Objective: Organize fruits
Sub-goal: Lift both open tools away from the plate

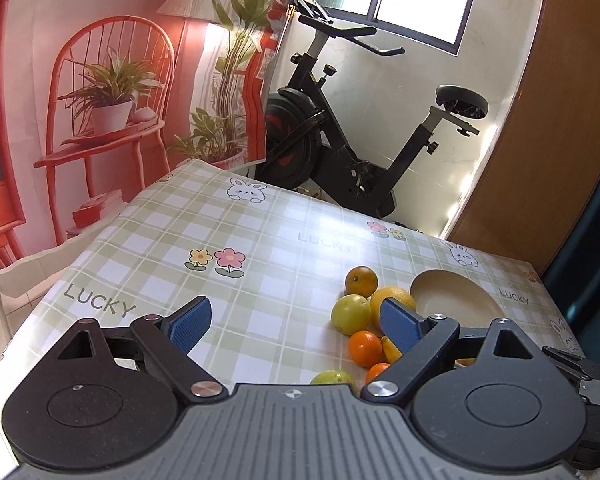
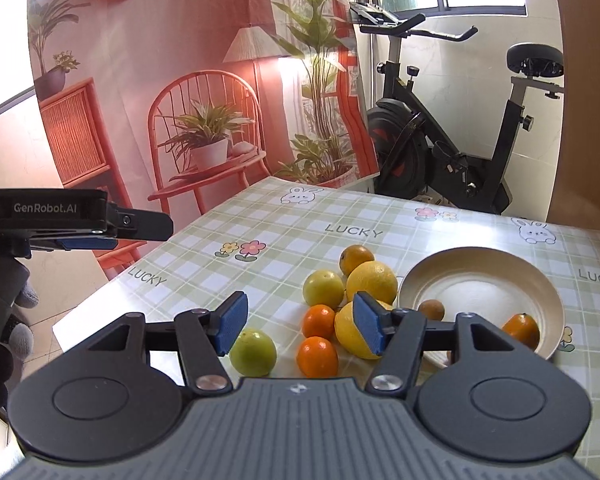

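Observation:
Several citrus fruits lie in a cluster on the checked tablecloth [image 2: 260,220]: a green one [image 2: 253,352], two small oranges [image 2: 318,322] [image 2: 317,356], a lemon [image 2: 350,336], a big yellow one [image 2: 372,282] and others behind. To their right, a cream plate [image 2: 480,280] holds an orange [image 2: 521,330] and a small brownish fruit [image 2: 431,309]. My right gripper [image 2: 300,320] hovers open above the cluster's near side, nothing pressed between its pads. My left gripper [image 1: 296,326] stands wide open over bare cloth, left of the fruits [image 1: 351,314] and plate [image 1: 456,296].
The left gripper [image 2: 140,234] and a gloved hand [image 2: 24,296] show at the left edge of the right wrist view, beside the table's left edge. An exercise bike [image 2: 460,140] stands beyond the far edge, and a printed backdrop [image 2: 180,80] hangs behind.

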A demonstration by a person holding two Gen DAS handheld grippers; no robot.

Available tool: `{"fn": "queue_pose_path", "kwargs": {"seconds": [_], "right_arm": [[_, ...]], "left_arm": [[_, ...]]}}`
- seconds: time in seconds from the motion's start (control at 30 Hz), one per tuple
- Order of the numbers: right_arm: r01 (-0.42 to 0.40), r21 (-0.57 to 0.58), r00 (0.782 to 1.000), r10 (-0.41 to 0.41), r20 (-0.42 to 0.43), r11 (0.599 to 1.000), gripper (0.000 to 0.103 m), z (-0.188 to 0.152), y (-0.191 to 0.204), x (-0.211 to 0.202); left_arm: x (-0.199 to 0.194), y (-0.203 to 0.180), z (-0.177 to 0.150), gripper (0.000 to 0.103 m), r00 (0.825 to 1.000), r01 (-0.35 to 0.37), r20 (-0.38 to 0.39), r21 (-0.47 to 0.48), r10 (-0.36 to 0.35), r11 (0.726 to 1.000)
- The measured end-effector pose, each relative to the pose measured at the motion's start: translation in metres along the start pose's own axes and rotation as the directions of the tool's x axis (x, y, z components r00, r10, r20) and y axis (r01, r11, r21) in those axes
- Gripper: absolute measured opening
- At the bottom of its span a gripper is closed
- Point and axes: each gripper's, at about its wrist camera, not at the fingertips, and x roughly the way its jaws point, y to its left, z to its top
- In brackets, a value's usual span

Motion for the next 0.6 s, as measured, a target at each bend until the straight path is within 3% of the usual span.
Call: {"fn": "queue_pose_path", "kwargs": {"seconds": [0.2,0.6], "right_arm": [[-0.066,-0.037,0.996,0.063,-0.063,0.997,0.062,-0.010,-0.002,0.037],[-0.170,-0.204,0.977,0.138,-0.160,0.964,0.058,-0.022,0.024,0.087]], "left_arm": [[0.018,0.002,0.000,0.092,0.999,-0.008,-0.035,0.075,0.010,0.997],[0.051,0.017,-0.014,0.086,0.984,0.057,-0.169,0.024,-0.053,0.998]]}}
